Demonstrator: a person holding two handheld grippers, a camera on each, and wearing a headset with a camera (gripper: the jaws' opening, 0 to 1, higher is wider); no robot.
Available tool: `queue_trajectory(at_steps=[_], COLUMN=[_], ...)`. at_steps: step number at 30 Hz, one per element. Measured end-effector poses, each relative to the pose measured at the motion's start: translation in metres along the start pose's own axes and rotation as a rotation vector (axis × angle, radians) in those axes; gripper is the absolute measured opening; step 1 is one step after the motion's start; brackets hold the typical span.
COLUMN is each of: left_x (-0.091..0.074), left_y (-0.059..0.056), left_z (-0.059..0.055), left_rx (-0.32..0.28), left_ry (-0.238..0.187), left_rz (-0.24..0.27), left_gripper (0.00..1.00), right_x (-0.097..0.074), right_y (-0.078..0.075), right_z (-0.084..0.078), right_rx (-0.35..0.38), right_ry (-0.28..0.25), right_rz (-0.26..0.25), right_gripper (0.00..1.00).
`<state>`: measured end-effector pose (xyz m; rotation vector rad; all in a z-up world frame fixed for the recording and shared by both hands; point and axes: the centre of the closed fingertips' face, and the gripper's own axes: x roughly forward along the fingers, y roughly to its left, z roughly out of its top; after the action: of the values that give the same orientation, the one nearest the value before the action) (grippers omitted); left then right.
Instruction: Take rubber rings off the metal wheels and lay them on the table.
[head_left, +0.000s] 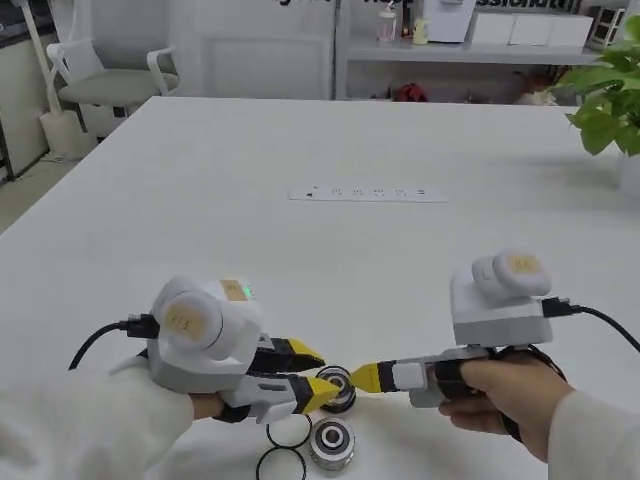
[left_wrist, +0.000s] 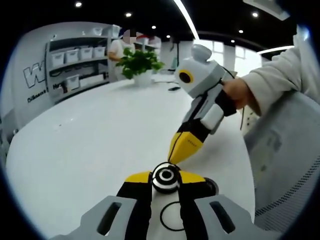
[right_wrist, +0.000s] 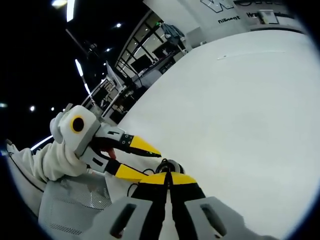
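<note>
The left gripper (head_left: 327, 375) clasped a metal wheel (head_left: 339, 389) while the right gripper (head_left: 362, 377), jaws pressed together, touched its edge.

This is an office: a large white table (head_left: 400, 140) with a power strip (head_left: 367, 193) on it and a swivel office chair (head_left: 115, 80) at its far end. There are open shelves (left_wrist: 80, 60) of white storage bins, big wall lettering (left_wrist: 37, 75) (only partly readable), a potted plant (left_wrist: 140, 62) and recessed ceiling lights (left_wrist: 78, 4).
</note>
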<state>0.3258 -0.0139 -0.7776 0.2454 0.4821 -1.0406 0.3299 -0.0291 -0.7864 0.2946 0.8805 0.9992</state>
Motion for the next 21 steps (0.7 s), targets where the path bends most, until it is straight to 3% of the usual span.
queue_trajectory(at_steps=[10, 15, 21], left_x=[-0.01, -0.018, -0.03], left_y=[0.001, -0.001, -0.004], left_z=[0.011, 0.014, 0.019], left_rx=[0.013, 0.049, 0.065], left_ry=[-0.012, -0.002, -0.004], left_rz=[0.021, 0.031, 0.033], left_gripper=[0.34, 0.38, 0.45], right_x=[-0.004, -0.006, -0.011], right_y=[0.002, 0.003, 0.008], right_z=[0.008, 0.011, 0.017], right_rx=[-0.009, -0.013, -0.055], right_ry=[-0.019, -0.029, -0.038], right_rz=[0.004, 0.003, -0.004], right_gripper=[0.0, 0.0, 0.0])
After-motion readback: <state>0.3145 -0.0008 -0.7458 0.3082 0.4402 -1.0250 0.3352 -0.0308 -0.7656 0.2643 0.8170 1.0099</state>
